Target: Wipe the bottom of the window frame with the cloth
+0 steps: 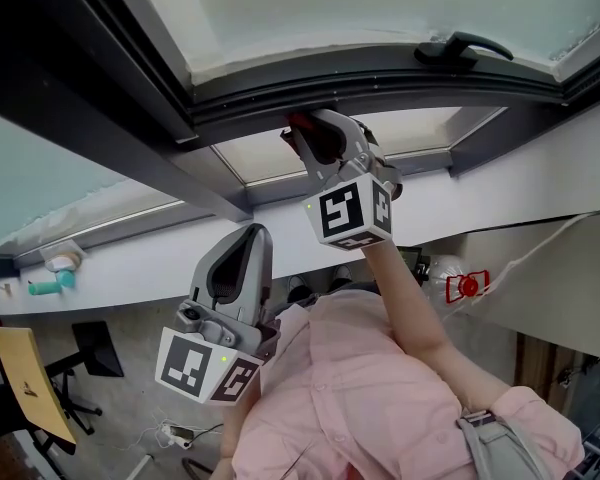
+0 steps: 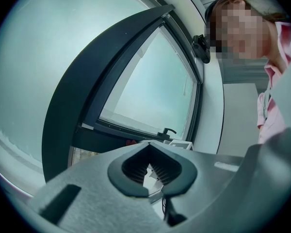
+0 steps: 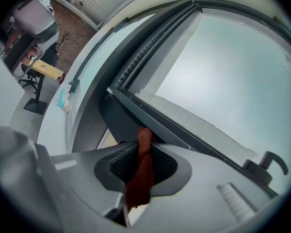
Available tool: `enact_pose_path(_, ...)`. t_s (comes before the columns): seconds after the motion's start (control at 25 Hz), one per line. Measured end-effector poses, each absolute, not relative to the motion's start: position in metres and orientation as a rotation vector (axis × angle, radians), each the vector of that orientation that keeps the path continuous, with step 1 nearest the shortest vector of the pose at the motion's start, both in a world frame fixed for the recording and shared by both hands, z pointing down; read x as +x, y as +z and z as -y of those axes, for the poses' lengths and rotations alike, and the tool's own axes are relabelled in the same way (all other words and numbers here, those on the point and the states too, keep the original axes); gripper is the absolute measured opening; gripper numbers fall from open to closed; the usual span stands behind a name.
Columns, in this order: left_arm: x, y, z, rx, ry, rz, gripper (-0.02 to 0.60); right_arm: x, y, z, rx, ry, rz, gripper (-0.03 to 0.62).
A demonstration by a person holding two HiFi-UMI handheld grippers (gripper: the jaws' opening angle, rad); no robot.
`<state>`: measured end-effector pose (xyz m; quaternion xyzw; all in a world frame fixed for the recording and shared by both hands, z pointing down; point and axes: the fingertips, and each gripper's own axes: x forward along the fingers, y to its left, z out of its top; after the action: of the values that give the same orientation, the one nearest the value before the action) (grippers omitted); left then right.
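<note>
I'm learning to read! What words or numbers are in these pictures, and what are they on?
None can be read.
Left gripper and right gripper: only square black-and-white markers, no letters.
Small red thing: too small to show any print.

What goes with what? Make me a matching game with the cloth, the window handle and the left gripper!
Things:
1. cloth
2. window handle
3. left gripper

Places and states:
A. black, sitting on the window frame
B. holding nothing, low down and away from the window
C. reddish-brown, pinched in the fingers of the right gripper, up by the frame

Pairs: 1-C, 2-A, 3-B
</note>
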<state>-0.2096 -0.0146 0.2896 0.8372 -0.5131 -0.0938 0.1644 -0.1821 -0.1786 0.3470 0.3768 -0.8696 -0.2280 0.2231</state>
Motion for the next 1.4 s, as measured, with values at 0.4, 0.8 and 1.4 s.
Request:
enact_pose_path(0.4, -0.197, 0.29, 0.023, 2.457, -0.141, 1.56, -0.006, -0.161, 0.346, 0.184, 1.06, -0.58, 2.411, 0.064)
enact_pose_path(0.8, -0.194, 0.274, 0.041, 2.562, -0.074, 1.797, -0.006, -0.155, 0.345, 0.187, 1.001, -0.262, 2.565, 0.064)
enact_pose_path(1.4, -0.173, 0.283, 0.042, 2.552, -0.071, 1.758, -0.006, -0.121, 0.343, 0.194, 1.066, -0.292, 2.55, 0.063)
